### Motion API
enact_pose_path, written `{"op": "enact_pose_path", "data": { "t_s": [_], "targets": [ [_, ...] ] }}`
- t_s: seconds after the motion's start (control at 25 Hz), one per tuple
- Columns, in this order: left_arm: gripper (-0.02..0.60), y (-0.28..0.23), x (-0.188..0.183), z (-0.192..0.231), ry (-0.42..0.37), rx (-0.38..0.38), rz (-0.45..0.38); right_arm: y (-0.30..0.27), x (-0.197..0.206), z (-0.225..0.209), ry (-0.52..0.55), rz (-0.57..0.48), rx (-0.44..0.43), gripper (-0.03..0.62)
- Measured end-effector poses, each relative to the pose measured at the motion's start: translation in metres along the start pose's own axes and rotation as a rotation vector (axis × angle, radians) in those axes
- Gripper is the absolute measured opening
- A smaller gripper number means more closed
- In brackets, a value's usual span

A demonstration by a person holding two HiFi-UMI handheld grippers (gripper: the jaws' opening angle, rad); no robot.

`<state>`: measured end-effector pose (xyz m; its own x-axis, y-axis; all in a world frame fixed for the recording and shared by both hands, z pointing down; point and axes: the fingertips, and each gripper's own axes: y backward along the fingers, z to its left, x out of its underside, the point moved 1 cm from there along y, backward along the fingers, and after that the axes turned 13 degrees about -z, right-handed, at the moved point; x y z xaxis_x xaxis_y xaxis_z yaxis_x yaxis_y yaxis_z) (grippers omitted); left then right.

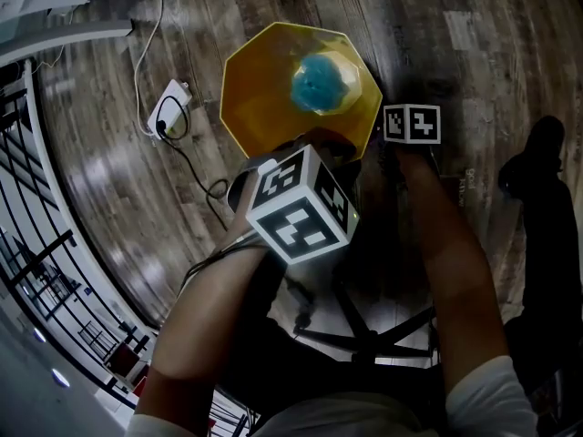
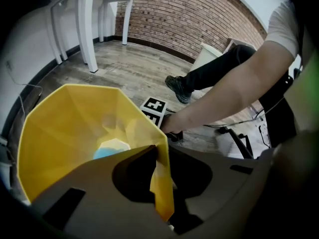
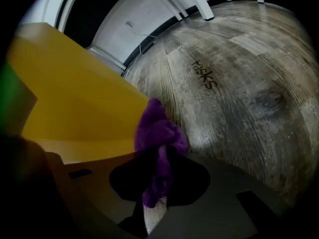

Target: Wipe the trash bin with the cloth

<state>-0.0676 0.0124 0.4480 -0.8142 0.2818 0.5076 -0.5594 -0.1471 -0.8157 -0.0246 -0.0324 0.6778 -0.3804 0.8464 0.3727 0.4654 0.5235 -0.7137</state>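
A yellow faceted trash bin [image 1: 264, 89] stands open on the wood floor, with something blue [image 1: 319, 82] lying at its bottom. My left gripper [image 2: 158, 183] is shut on the near rim of the bin [image 2: 70, 128]; the yellow wall runs down between its jaws. My right gripper [image 3: 157, 183] is shut on a purple cloth [image 3: 158, 133], which bunches out of the jaws beside the bin's outer wall [image 3: 75, 108] at its right side. Only the marker cubes [image 1: 301, 206] of the grippers show in the head view; the fingertips are hidden beneath them.
A white power strip [image 1: 168, 112] with a black cable lies on the floor left of the bin. A black chair base [image 1: 364, 335] spreads below my arms. White table legs [image 2: 89, 24] and a brick wall [image 2: 189, 14] stand beyond. A black railing [image 1: 36, 271] curves along the left.
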Motion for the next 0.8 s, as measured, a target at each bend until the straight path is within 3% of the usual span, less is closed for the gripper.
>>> {"op": "enact_pose_path", "data": {
  "t_s": [0.12, 0.28, 0.44, 0.56, 0.8],
  "targets": [
    [0.052, 0.006, -0.003, 0.014, 0.018, -0.06, -0.033, -0.002, -0.004, 0.002, 0.047, 0.009, 0.012, 0.064],
    [0.06, 0.013, -0.003, 0.014, -0.05, -0.07, -0.037, 0.016, -0.012, 0.002, 0.055, -0.026, 0.009, 0.064],
    [0.169, 0.031, -0.003, 0.012, -0.172, -0.084, -0.03, 0.049, -0.021, 0.006, 0.016, -0.097, -0.018, 0.064],
    [0.187, 0.044, 0.011, 0.013, -0.215, -0.082, 0.012, 0.077, -0.024, 0.01, -0.027, -0.151, -0.036, 0.064],
    [0.19, 0.06, 0.053, 0.029, -0.217, -0.128, 0.169, 0.13, -0.018, 0.035, -0.133, -0.241, -0.11, 0.064]
  ]
}}
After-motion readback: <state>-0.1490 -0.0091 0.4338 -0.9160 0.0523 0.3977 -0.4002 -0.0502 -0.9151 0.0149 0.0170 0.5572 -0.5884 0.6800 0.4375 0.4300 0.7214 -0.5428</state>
